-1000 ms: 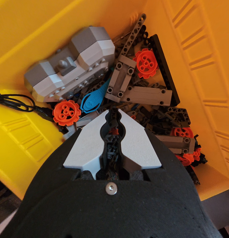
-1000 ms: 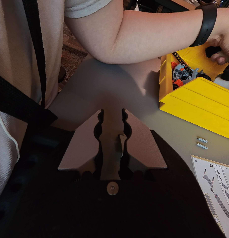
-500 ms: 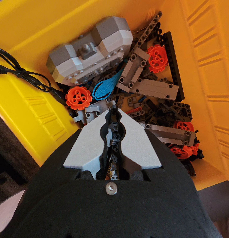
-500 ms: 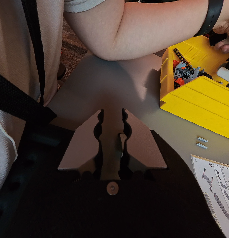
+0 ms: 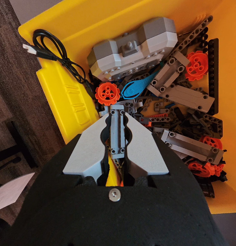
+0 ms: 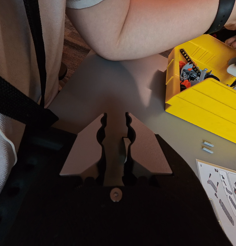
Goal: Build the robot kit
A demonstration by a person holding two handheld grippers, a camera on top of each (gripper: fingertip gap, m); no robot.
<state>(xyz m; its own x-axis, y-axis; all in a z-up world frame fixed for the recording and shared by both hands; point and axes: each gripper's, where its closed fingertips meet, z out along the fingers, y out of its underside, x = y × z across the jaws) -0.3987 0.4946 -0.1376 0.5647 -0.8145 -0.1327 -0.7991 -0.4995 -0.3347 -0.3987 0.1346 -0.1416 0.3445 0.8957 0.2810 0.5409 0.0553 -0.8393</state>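
Left gripper (image 5: 116, 114): clamped on a grey panel (image 5: 117, 133). Panel held lengthwise along the fingers, far end poking just past the tips, near end short of the gripper body. Positioned over the near-left corner of the yellow bin (image 5: 69, 93), above the loose pile of parts.

Just beyond the tips: an orange gear (image 5: 107, 93), with a blue paddle (image 5: 136, 89) beside it on the right. Farther back, against the bin's far wall: a large grey-and-white block (image 5: 132, 55). To the right: two longer grey panels (image 5: 186, 98), overlapping. Along the right wall: a black beam (image 5: 213, 79), upright on edge. Over the left rim: a coiled black cable (image 5: 57, 53), one plug hanging outside and the other end down among the parts.

Right gripper (image 6: 116, 114): fingers apart, nothing between them. Held low over the bare grey table (image 6: 101, 86), well apart from the bin and close to the person's body. Above it: the person's arm (image 6: 141, 33), reaching across toward the bin.

On the table to the right: two small grey pins (image 6: 207, 146), side by side, just in front of the bin. Nearer: an instruction sheet (image 6: 221, 193), lying flat.
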